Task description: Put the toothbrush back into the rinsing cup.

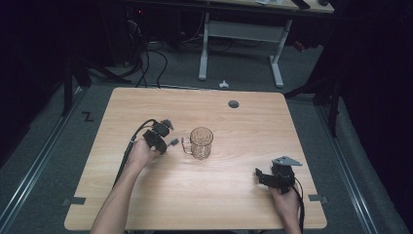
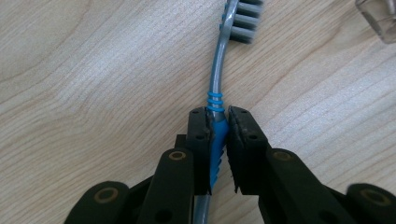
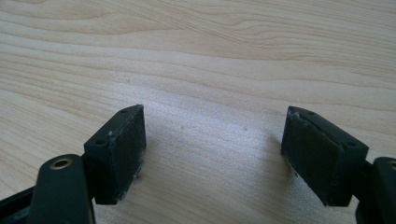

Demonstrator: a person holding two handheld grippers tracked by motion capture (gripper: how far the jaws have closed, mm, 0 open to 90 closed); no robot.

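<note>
In the high view, the left tongs (image 1: 168, 135) sit left of the bench's middle, just beside a clear glass mug (image 1: 200, 143) whose handle faces them. The right tongs (image 1: 263, 176) rest near the bench's front right corner, well apart from the mug.

In the left gripper view, the left tongs (image 2: 218, 128) are clamped on the blue ribbed grip of a toothbrush (image 2: 219, 88), its grey bristle head pointing away toward the mug's base (image 2: 378, 18) at the top right corner. The grip looks centred, so the brush should lift level; I would raise it clear of the bench (image 2: 93, 70) before swinging toward the mug, then tip it handle-down over the rim.

In the right gripper view, the right tongs (image 3: 212, 149) stand wide apart over bare wood, free to steady the mug if needed.
</note>
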